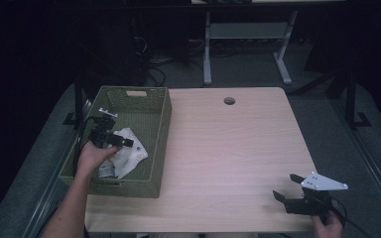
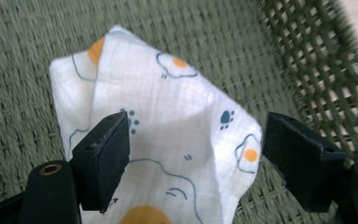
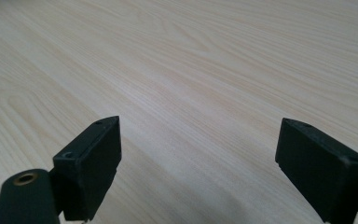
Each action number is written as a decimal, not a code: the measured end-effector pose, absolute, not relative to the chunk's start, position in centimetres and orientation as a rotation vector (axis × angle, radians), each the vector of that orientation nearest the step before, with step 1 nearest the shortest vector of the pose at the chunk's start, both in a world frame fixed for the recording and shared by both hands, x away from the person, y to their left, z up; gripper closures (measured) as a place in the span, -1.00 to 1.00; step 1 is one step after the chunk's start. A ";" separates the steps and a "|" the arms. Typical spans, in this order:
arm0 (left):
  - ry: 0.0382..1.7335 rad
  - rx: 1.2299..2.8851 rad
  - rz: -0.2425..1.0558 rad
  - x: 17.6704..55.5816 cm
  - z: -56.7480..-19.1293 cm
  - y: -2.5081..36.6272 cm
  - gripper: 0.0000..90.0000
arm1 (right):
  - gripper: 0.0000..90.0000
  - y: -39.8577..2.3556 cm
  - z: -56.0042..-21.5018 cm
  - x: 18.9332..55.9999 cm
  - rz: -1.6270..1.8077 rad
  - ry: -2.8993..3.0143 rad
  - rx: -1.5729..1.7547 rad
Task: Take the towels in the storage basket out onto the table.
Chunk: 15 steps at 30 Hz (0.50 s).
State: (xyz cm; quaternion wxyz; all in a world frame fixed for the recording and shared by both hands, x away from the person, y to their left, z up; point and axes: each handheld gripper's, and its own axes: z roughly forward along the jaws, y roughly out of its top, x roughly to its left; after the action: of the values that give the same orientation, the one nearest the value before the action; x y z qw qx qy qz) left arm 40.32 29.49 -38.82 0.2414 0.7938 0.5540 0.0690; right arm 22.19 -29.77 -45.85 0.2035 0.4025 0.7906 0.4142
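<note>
Both tongs gape: left tongs straddle one cloth in one basket, right tongs empty.

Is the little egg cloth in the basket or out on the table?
In. The white cloth with egg and paw prints lies on the woven floor of the green basket, with the basket's walls around it.
</note>
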 end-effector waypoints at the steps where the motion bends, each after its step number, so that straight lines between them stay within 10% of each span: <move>1: 1.519 2.192 0.189 40.4 -39.0 29.4 -0.47 | -0.69 -29.8 -45.8 22.2 1.158 2.207 1.119; 15: 1.614 2.414 0.233 41.4 -41.5 28.0 -0.24 | -0.69 -29.6 -45.8 22.1 1.182 2.204 1.111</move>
State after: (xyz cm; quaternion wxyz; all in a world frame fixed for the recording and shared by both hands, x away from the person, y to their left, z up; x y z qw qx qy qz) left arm 41.42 28.03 -41.50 0.1139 0.8233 0.5503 0.0793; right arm 22.14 -29.56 -45.81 0.2012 0.3977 0.7888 0.4233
